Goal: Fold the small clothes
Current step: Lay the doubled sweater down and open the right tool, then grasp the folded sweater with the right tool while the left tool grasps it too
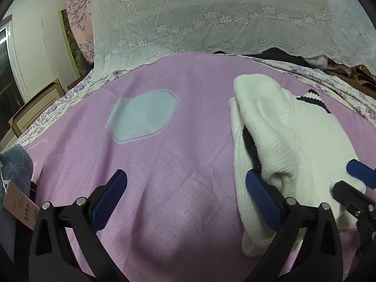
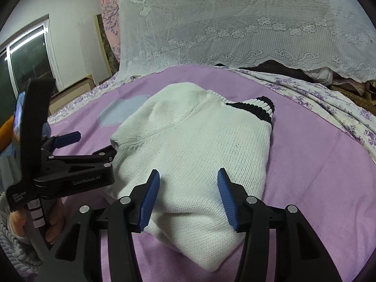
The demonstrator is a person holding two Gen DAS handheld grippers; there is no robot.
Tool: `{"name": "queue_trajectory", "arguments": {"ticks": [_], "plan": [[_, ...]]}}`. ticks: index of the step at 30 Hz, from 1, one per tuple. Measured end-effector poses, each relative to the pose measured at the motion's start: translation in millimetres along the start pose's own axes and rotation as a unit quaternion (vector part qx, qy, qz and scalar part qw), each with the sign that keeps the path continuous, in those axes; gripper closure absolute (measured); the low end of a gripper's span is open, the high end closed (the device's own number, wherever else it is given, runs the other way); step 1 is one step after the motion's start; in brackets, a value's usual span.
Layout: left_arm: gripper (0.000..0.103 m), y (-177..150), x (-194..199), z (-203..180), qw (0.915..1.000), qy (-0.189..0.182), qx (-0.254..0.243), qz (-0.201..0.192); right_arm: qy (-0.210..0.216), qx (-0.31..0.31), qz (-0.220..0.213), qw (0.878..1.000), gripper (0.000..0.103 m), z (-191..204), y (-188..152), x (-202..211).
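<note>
A folded white sweater is lying on the pink sheet, its black-striped cuff at the far side. The right gripper is being held wide open over the sweater's near edge, gripping nothing. The left gripper is also spread wide, its right finger touching the sweater's left edge, nothing being clamped. Only the left view is showing a blue garment with a tag, left of the sweater.
</note>
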State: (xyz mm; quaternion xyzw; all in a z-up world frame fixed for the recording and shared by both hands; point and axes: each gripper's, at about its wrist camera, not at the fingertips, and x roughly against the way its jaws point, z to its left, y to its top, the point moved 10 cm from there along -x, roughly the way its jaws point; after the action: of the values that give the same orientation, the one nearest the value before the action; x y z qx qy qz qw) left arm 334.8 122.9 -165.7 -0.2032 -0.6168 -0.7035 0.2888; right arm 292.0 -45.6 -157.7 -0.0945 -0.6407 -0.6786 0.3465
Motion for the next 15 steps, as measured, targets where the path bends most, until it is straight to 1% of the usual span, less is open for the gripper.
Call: {"name": "queue_trajectory", "arguments": {"ticks": [2,6,7,10,13,15], "plan": [[0.004,0,0,1,1.0,-0.001,0.001,0.0,0.01,-0.004,-0.009,1.0,0.043,1,2,5],[0.004,1,2,1,1.0,0.0,-0.001,-0.005,0.019,-0.018,-0.025,0.999,0.041,-2,7,15],[0.004,1,3,0,1.0,0.0,-0.002,-0.006,0.02,-0.022,-0.028,0.999,0.04,-4,8,16],[0.004,2,5,-1,1.0,0.0,-0.002,-0.009,0.012,-0.048,-0.038,0.998,0.032,-18,13,21],[0.004,3,7,-1,0.9999,-0.003,-0.001,-0.013,0.017,-0.084,-0.034,0.996,0.032,-34,12,20],[0.004,5,10,-2,0.9998,-0.014,0.001,-0.016,0.024,-0.109,-0.029,0.993,0.031,-43,11,18]]}}
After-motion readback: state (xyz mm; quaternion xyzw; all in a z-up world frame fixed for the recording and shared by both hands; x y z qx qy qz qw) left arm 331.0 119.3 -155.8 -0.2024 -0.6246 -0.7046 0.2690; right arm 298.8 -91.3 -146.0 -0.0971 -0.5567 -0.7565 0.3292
